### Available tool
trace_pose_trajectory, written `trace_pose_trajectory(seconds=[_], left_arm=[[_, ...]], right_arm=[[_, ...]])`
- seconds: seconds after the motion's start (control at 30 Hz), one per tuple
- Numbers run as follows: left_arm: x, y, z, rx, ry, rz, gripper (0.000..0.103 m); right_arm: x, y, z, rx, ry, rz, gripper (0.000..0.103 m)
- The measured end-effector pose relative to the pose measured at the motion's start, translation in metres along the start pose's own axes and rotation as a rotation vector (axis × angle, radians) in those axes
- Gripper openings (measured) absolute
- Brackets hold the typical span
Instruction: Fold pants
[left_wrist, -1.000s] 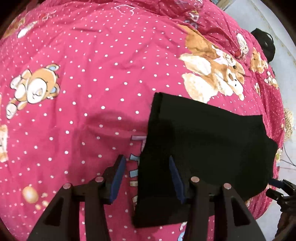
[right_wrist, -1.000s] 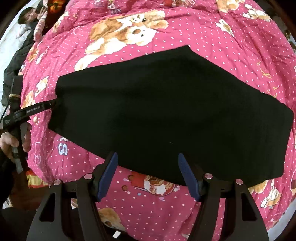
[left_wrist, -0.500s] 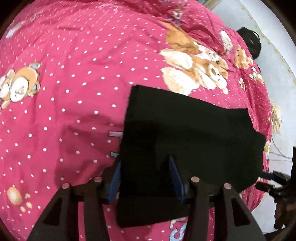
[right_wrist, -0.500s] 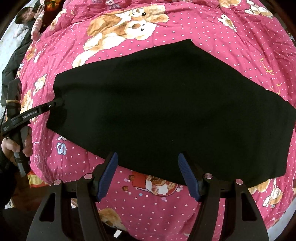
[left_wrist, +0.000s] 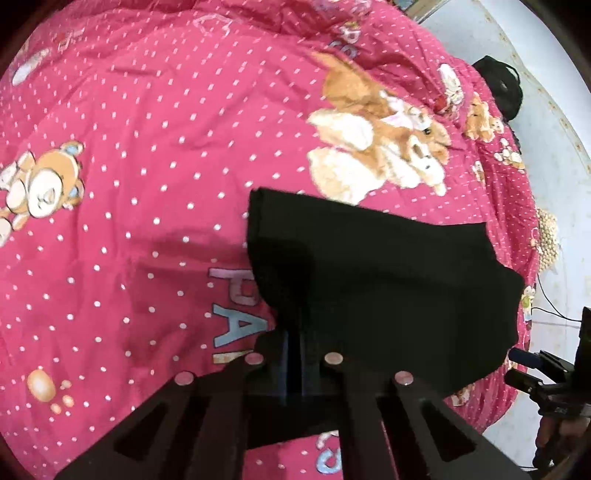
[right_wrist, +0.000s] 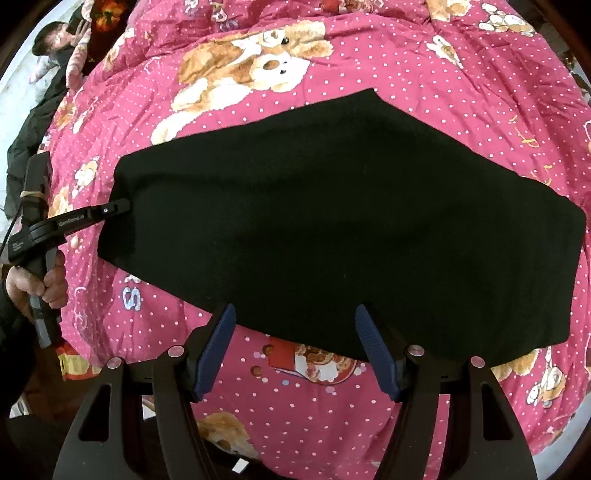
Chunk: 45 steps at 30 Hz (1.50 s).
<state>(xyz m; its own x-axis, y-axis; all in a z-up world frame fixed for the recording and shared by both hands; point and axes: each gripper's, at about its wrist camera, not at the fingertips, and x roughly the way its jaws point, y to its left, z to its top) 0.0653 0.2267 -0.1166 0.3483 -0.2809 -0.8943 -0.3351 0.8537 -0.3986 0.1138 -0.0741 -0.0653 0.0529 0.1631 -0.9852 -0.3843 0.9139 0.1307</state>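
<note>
Black pants (right_wrist: 332, 214) lie folded flat on a pink polka-dot bedspread (right_wrist: 461, 81). In the left wrist view the pants (left_wrist: 388, 280) fill the lower right. My left gripper (left_wrist: 293, 343) is shut on the near-left edge of the pants; the cloth covers its fingertips. In the right wrist view the left gripper (right_wrist: 118, 206) bites the pants' left end. My right gripper (right_wrist: 293, 332) is open, with its blue pads (right_wrist: 218, 343) just short of the pants' near edge, touching nothing.
The bedspread (left_wrist: 147, 147) has teddy-bear and dog prints. The bed's edge and pale floor (left_wrist: 554, 110) are on the right, with a black bag (left_wrist: 498, 85) on the floor. Dark clothing (right_wrist: 37, 122) lies off the bed's left side.
My left gripper moved onto the pants' left edge and shut on it. The right gripper stayed open and barely moved.
</note>
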Motion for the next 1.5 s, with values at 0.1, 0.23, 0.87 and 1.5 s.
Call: trace_pose_trajectory(seconds=[0.1,0.23,0.87,1.5], left_arm=[[-0.015,-0.013,0.0,0.013,-0.023,-0.006,0.005],[-0.032,-0.038,-0.001,0.045,-0.052,-0.021,0.005],[-0.011,-0.227,-0.016,0.221,-0.037,-0.141,0.005],[0.099,-0.328,-0.04,0.338,0.228,-0.19,0.01]], right_arm=[[-0.006,-0.003,-0.002,0.016,-0.026,0.007,0.068],[-0.015,-0.009,-0.009,0.037,-0.059,0.022,0.068],[-0.054,-0.094,-0.054,0.124,-0.14,0.05,0.068],[-0.037,-0.183,-0.049,0.27,-0.129,0.085,0.068]])
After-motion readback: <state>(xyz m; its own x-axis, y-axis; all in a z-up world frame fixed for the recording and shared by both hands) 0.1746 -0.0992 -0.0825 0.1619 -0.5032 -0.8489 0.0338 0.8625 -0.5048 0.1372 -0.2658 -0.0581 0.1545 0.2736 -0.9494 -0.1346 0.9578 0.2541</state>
